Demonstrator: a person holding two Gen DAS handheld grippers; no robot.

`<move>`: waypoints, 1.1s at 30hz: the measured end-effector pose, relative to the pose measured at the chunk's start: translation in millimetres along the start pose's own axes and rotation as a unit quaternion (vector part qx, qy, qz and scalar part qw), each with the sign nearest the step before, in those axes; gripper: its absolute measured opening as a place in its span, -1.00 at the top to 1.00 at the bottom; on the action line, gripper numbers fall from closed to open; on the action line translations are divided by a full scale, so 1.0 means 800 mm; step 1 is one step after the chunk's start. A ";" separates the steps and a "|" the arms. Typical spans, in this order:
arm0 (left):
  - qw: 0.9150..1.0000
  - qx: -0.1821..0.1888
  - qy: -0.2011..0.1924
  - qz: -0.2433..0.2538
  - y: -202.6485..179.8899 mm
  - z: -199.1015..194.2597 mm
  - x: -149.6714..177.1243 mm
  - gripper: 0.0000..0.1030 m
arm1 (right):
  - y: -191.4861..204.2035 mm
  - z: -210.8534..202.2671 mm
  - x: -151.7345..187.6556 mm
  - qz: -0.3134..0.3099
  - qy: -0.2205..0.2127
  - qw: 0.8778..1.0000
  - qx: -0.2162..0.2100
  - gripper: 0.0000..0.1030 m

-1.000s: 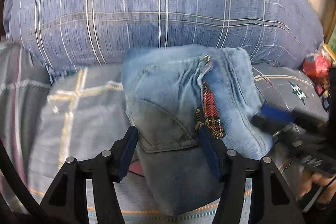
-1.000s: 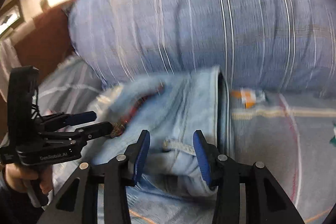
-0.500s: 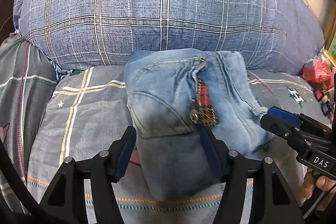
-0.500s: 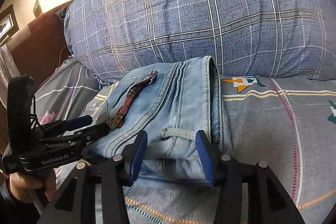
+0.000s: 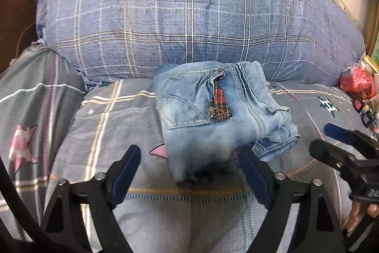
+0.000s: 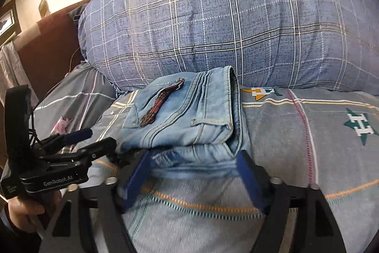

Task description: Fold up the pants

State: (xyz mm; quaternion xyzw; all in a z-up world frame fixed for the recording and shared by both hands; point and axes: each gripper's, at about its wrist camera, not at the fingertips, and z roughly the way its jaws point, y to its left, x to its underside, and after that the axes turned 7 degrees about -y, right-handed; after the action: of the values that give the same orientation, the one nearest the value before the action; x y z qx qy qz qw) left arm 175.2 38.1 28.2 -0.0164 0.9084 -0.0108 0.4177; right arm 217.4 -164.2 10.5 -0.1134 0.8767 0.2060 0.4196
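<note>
Light blue jeans (image 5: 213, 115) lie folded into a thick bundle on the grey bedspread (image 5: 113, 125), up against a big blue plaid pillow (image 5: 189, 23). A red plaid strap with a metal clasp lies on top. The bundle also shows in the right wrist view (image 6: 189, 120). My left gripper (image 5: 189, 172) is open and empty, just short of the bundle's near edge. My right gripper (image 6: 193, 172) is open and empty at the bundle's near edge. Each gripper shows in the other's view, the right one at the right edge (image 5: 336, 144), the left one at the left (image 6: 90, 141).
The plaid pillow (image 6: 236, 27) rises right behind the jeans. Red packets and small items (image 5: 357, 84) sit at the far right of the bed. A dark headboard (image 6: 47, 46) and picture frames are at the left.
Both grippers have pulled back from the jeans towards me. The folded bundle now lies free on the bed and has settled flatter.
</note>
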 end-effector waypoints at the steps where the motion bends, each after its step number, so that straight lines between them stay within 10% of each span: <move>1: 1.000 -0.005 -0.006 0.002 0.000 -0.007 0.002 -0.68 | 0.003 -0.007 0.003 -0.004 -0.002 1.000 0.001 -0.83; 33: 0.995 -0.071 -0.052 0.036 -0.021 -0.136 0.028 -0.69 | 0.046 -0.134 0.039 -0.004 -0.035 0.999 -0.003 -0.92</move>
State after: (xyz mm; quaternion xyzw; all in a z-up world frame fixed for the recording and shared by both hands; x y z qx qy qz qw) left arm 78.5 20.7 82.5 -0.0143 0.8840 0.0699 0.4620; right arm 110.3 -181.1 56.1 -0.1108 0.8604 0.2106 0.4507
